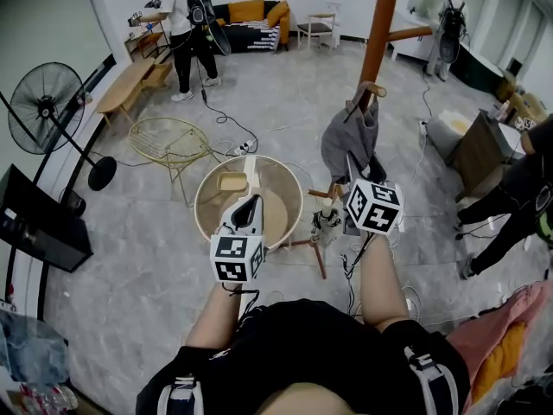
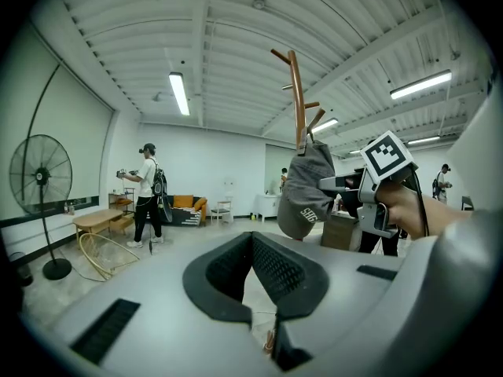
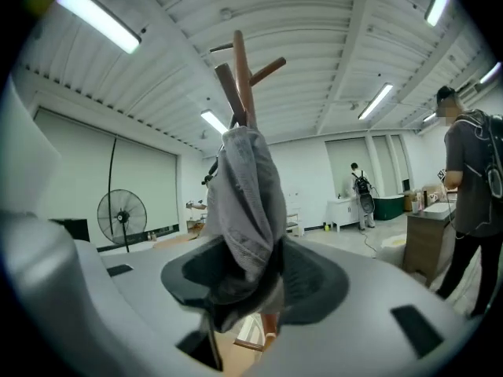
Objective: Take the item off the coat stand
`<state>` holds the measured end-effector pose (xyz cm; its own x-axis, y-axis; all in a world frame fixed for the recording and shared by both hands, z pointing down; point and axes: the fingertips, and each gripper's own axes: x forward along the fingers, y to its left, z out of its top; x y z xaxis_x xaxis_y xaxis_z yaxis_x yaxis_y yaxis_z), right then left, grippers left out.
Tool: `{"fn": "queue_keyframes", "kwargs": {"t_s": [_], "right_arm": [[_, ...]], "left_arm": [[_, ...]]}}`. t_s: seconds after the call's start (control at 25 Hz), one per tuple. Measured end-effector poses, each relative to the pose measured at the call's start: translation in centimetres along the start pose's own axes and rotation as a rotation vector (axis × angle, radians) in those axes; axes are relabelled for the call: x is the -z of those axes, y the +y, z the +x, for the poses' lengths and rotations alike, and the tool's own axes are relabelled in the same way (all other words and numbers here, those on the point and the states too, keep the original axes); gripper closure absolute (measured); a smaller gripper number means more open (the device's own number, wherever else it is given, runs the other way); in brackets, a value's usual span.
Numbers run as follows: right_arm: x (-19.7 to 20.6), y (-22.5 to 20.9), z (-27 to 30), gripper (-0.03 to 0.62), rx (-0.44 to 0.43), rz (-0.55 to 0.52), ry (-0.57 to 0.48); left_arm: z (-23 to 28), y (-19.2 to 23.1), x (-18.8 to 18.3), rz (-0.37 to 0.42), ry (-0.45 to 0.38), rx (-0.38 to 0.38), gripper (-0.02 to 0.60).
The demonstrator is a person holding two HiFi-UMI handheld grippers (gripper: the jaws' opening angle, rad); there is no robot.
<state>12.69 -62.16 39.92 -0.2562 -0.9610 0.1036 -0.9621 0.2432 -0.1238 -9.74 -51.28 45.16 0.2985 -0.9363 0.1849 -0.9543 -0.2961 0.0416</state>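
A grey cap (image 1: 350,137) hangs from a peg of the brown wooden coat stand (image 1: 380,24), right of centre in the head view. My right gripper (image 1: 356,173) reaches up to the cap's lower edge. In the right gripper view the cap (image 3: 247,203) fills the space between the jaws of the right gripper (image 3: 251,281), and the pads pinch its cloth under the stand's pegs (image 3: 242,69). My left gripper (image 1: 249,204) hovers over the round table, shut and holding nothing. The left gripper view shows the left gripper's (image 2: 251,246) tips meeting, with the cap (image 2: 306,191) and right gripper (image 2: 334,183) beyond.
A round wooden table (image 1: 287,188) stands just left of the stand's feet (image 1: 316,251). A yellow wire chair (image 1: 168,141), a floor fan (image 1: 43,111) and a black screen (image 1: 39,223) are at the left. Cables lie on the floor. People stand at the back and at the right.
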Motion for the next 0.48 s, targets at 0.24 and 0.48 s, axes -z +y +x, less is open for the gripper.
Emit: {"fn": "queue_keyframes", "kwargs": {"t_s": [0.24, 0.48], "right_arm": [[-1.9, -0.4, -1.1, 0.499, -0.001, -0.017, -0.057], [-5.9, -0.1, -3.8, 0.516, -0.032, 0.032, -0.251]], "left_arm": [[0.6, -0.5, -0.7, -0.002, 0.003, 0.017, 0.566], [1.8, -1.0, -1.2, 0.001, -0.001, 0.048, 0.566]]}}
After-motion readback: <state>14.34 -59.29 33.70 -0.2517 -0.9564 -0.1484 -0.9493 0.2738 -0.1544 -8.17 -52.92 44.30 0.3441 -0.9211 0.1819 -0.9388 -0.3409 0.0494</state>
